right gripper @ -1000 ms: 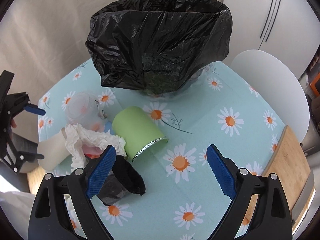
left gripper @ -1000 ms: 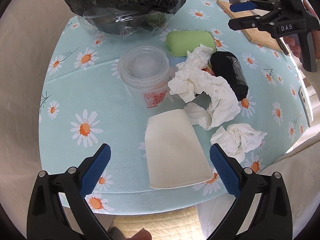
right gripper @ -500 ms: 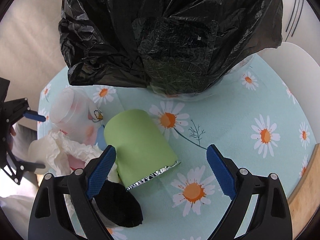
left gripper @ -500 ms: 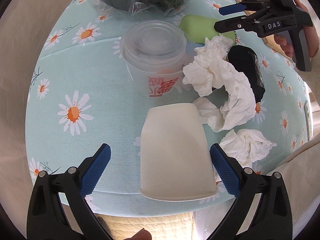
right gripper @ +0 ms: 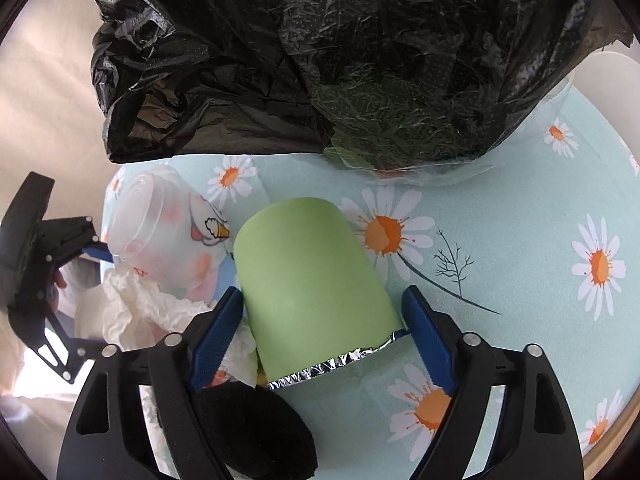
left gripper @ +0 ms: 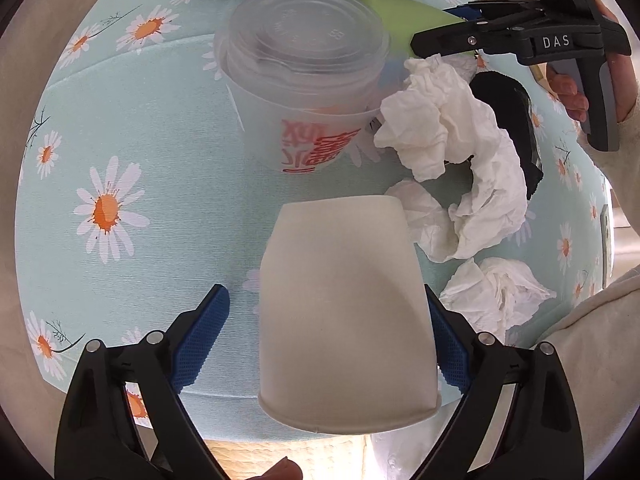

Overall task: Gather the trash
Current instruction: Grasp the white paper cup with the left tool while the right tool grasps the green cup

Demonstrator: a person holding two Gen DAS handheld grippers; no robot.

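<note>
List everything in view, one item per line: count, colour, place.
white cup: 1, white, on its side, between the left fingers
green cup: 1, green, foil rim, on its side, between the right fingers
clear lidded cup: 1, translucent, red print, behind the white cup
crumpled tissues: several, white, right of the white cup
black object: 1, beside the green cup
trash bag: 1, black, table's far side
tablecloth: 1, pale blue, daisies
wooden board: 1, table's right edge
left hand-held gripper: open
right hand-held gripper: open

Cups (left gripper: 344, 320) before bag (right gripper: 340, 60), on table (left gripper: 140, 160)
</note>
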